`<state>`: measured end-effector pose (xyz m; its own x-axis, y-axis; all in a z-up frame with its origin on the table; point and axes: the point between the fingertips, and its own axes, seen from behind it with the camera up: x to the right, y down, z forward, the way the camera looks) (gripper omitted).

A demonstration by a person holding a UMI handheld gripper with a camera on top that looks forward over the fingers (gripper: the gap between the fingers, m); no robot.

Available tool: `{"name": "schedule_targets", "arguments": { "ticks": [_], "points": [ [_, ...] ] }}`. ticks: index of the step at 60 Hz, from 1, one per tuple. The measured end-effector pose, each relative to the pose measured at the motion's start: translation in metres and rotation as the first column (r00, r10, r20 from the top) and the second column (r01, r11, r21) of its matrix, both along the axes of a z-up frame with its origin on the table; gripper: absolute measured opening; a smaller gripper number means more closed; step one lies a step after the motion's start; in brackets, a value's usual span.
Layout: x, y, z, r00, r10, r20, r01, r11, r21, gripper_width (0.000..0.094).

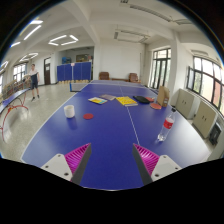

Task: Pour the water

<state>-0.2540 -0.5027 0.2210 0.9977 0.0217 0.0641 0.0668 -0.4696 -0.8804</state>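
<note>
A clear plastic water bottle (pixel 165 126) with a red label stands upright on the blue table (pixel 110 125), ahead and to the right of my fingers. A white cup (pixel 69 111) stands ahead to the left, with a small red lid or coaster (pixel 88 116) lying flat just right of it. My gripper (pixel 112 158) is open and empty above the near part of the table. Its pink pads (pixel 77 157) stand wide apart with only bare blue table between them.
Yellow and grey flat items (pixel 124 100) and a dark object (pixel 145 99) lie at the table's far end. A person (pixel 35 78) stands far left in the hall. Blue partitions (pixel 73 71) line the back wall. Windows and cabinets (pixel 205 110) run along the right.
</note>
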Motion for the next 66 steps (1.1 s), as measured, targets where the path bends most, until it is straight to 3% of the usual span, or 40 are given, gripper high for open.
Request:
{"name": "schedule_targets", "arguments": {
  "ticks": [17,26,40,43,50,66],
  "points": [
    [0.204,0.079,-0.099,0.988,-0.148,0.034,0.148,0.989,-0.023,0.0853],
    [0.303,0.157,-0.115,0.978,-0.207,0.035,0.206,0.978,0.038,0.0848],
    [0.371,0.261,-0.122,0.983,-0.183,-0.014,0.184,0.974,0.133,0.083],
    [0.371,0.276,-0.121,0.987,-0.162,-0.024,0.164,0.974,0.157,0.0779],
    [0.369,0.3,-0.134,0.989,-0.151,0.0,0.149,0.974,0.17,0.0525],
    [0.376,0.303,-0.129,0.977,-0.214,0.013,0.206,0.952,0.227,0.0314]
  ]
}}
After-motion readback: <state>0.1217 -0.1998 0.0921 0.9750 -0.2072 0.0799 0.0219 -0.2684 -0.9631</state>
